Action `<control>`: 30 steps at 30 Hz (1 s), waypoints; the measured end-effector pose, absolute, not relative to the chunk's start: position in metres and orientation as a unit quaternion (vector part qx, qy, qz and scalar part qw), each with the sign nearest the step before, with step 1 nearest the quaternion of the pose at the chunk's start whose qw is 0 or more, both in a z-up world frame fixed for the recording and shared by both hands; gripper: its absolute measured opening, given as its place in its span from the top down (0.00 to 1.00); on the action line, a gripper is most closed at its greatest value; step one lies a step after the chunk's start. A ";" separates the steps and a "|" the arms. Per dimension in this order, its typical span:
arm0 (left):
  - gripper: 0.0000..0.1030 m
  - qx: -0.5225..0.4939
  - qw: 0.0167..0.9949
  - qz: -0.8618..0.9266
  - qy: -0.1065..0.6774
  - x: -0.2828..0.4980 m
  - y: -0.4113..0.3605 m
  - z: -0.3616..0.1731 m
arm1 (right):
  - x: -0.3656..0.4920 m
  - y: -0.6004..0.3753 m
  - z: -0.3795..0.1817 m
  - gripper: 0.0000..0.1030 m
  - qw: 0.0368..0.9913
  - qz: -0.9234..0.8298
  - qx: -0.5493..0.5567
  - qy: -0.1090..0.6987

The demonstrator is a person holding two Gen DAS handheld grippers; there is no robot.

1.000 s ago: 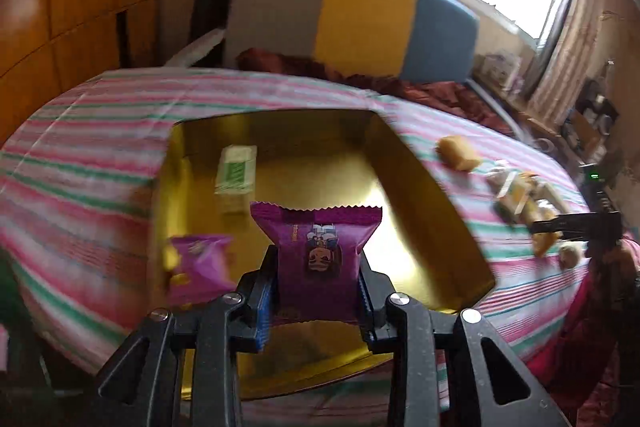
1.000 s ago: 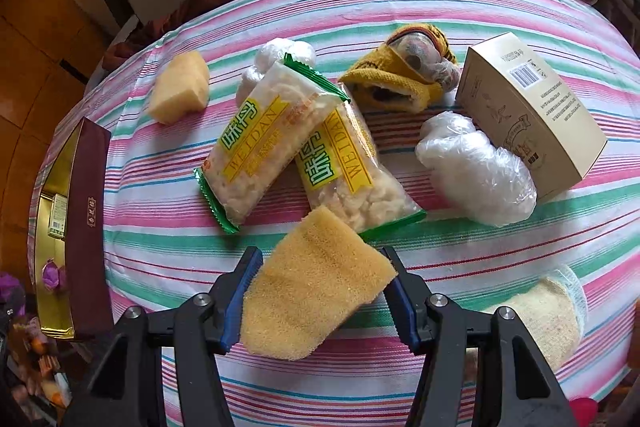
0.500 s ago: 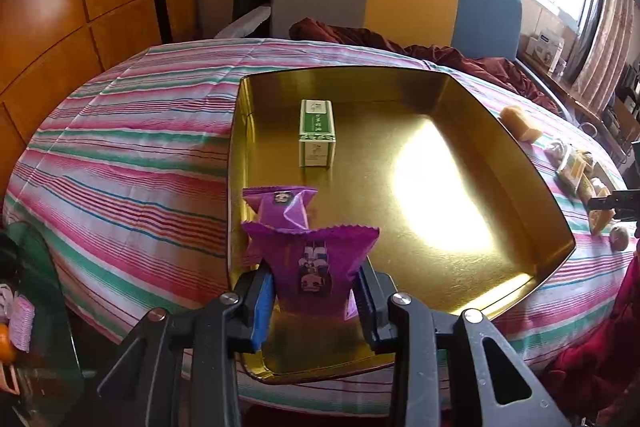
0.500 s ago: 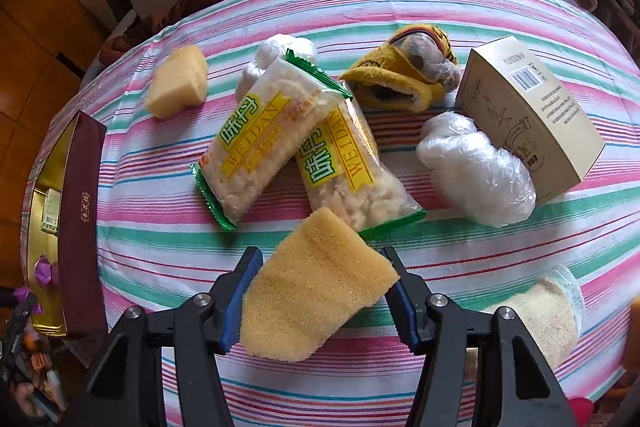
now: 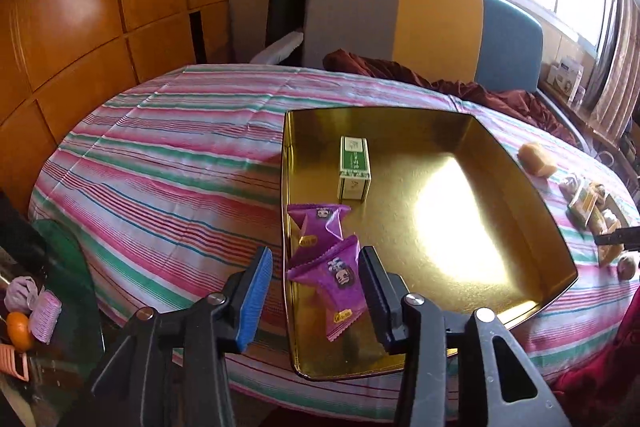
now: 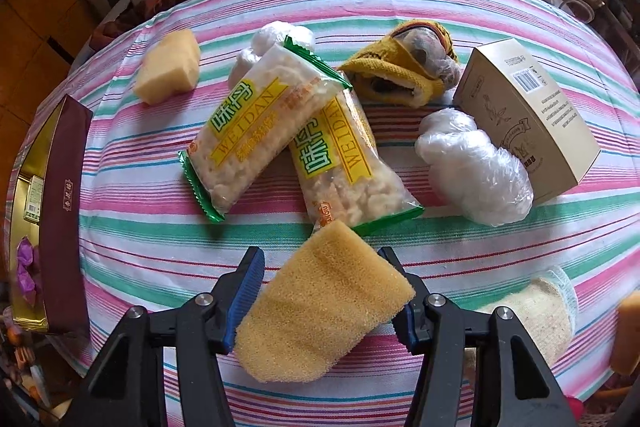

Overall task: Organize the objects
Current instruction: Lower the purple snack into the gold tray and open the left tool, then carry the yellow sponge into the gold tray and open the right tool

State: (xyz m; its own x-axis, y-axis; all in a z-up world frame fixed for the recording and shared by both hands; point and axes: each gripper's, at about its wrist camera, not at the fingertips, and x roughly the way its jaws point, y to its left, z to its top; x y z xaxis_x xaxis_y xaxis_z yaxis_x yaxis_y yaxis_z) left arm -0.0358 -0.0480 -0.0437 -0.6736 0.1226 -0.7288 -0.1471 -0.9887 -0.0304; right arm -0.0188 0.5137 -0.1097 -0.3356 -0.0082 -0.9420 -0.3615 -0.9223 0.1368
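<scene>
**Left wrist view: purple packet let go in gold tray; right tongs clamped on sponge**

Left wrist view. Left gripper over the near left corner of the gold tray. Jaws have just been opening. A purple snack packet lies between them on the tray floor; left pad clearly apart from it, right pad just beside its edge, neither pressing. Released. Second purple packet lies just behind it, the two overlapping at the corners. Small green-and-white box stands further back in the tray, apart from both packets. Tray sits on the striped tablecloth.

Right wrist view. Right gripper points steeply down at the cloth. Jaws have just closed slightly; both pads press the sides of a yellow sponge, which is gripped. Beyond it: two clear "WEIDAN" snack bags, one overlapping the other. Yellow knitted item behind them. Crumpled clear plastic wrap touches a beige carton at right. A second sponge block lies far left, apart from the rest.
</scene>
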 end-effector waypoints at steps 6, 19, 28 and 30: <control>0.56 -0.378 0.085 0.922 0.006 -0.029 -0.045 -0.033 | -0.020 0.511 -0.109 0.46 0.117 0.802 -0.565 0.155; 0.56 -0.384 0.113 0.916 -0.001 -0.018 -0.029 -0.034 | -0.011 0.490 -0.080 0.53 0.090 0.843 -0.509 0.150; 0.56 -0.386 0.095 0.917 -0.026 -0.024 -0.045 -0.034 | -0.022 0.416 -0.024 0.53 -0.011 0.879 -0.447 0.164; 0.56 -0.383 0.084 0.919 -0.040 -0.025 -0.055 -0.031 | -0.033 0.381 -0.012 0.52 -0.054 0.885 -0.438 0.151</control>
State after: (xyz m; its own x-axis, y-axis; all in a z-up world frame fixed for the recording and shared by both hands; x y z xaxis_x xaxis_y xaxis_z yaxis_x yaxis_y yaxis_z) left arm -0.0254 -0.0546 -0.0313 -0.6920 0.1843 -0.6980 -0.1235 -0.9828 -0.1370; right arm -0.0327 0.3814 -0.0123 -0.6111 -0.2274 -0.7582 -0.0368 -0.9486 0.3142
